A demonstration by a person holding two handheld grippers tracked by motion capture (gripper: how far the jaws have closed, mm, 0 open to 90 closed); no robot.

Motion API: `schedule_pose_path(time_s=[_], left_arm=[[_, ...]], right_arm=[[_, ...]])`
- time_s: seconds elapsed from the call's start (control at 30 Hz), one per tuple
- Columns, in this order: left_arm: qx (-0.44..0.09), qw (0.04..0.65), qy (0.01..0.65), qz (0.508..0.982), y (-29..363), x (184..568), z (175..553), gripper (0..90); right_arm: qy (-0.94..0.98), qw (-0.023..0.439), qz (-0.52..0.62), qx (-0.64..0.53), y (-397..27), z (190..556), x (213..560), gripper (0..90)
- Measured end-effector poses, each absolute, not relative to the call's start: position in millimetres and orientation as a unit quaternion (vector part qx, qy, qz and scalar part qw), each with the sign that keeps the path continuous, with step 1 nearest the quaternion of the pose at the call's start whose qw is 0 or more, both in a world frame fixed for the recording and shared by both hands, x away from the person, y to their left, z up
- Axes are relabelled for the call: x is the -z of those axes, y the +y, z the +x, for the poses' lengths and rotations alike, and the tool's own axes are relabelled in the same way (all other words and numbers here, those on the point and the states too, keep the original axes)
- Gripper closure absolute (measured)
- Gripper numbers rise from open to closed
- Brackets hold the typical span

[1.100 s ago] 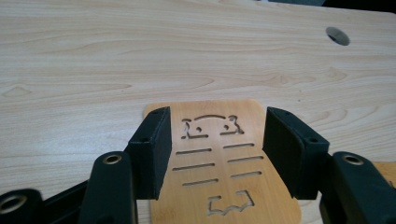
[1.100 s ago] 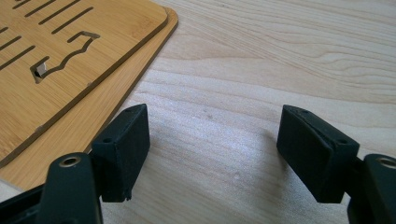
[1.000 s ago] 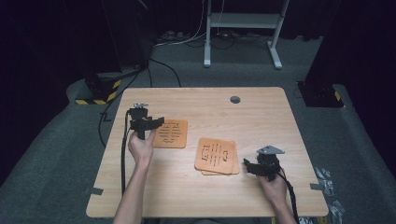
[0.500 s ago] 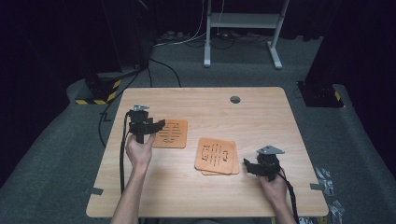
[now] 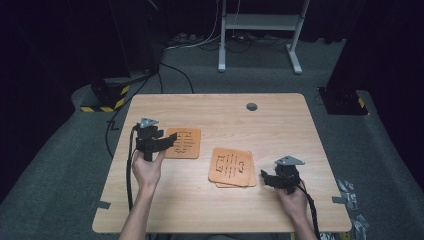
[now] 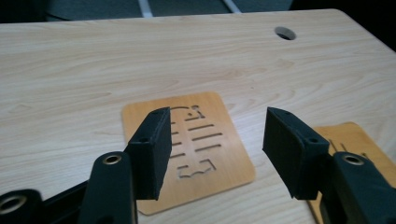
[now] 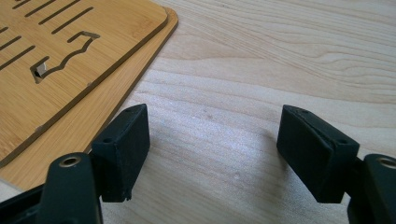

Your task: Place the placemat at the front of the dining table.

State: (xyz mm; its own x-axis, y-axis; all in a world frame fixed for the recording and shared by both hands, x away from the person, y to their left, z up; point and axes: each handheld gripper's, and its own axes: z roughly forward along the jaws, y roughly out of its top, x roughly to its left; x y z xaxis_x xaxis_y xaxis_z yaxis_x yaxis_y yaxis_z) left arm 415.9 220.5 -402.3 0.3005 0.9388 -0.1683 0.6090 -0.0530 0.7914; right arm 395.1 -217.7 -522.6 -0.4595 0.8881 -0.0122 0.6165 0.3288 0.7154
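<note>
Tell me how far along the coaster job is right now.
Two bamboo coasters already lie stacked near the table's middle. A single coaster lies apart on the wooden table, and the left gripper hovers open over it, gripping nothing. The right gripper rests open on bare wood beside the stack. Likely left: grasp the single coaster and add it to the stack.

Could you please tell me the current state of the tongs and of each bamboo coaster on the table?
Left tongs: open, empty, above the single coaster.
Right tongs: open, empty, over bare table.
Single coaster: flat, not gripped.
Stacked coasters: two at least, slightly offset, lying flat, not gripped.
</note>
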Motion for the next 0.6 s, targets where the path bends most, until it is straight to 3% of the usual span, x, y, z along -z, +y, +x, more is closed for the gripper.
schedule_pose_path(time_s=[0.6], left_arm=[[-0.176,0.43,0.549,0.694,220.2,407.4,389.0,39.1]], right_arm=[[0.789,0.208,0.476,-0.329,-217.7,395.2,522.7,25.4]])
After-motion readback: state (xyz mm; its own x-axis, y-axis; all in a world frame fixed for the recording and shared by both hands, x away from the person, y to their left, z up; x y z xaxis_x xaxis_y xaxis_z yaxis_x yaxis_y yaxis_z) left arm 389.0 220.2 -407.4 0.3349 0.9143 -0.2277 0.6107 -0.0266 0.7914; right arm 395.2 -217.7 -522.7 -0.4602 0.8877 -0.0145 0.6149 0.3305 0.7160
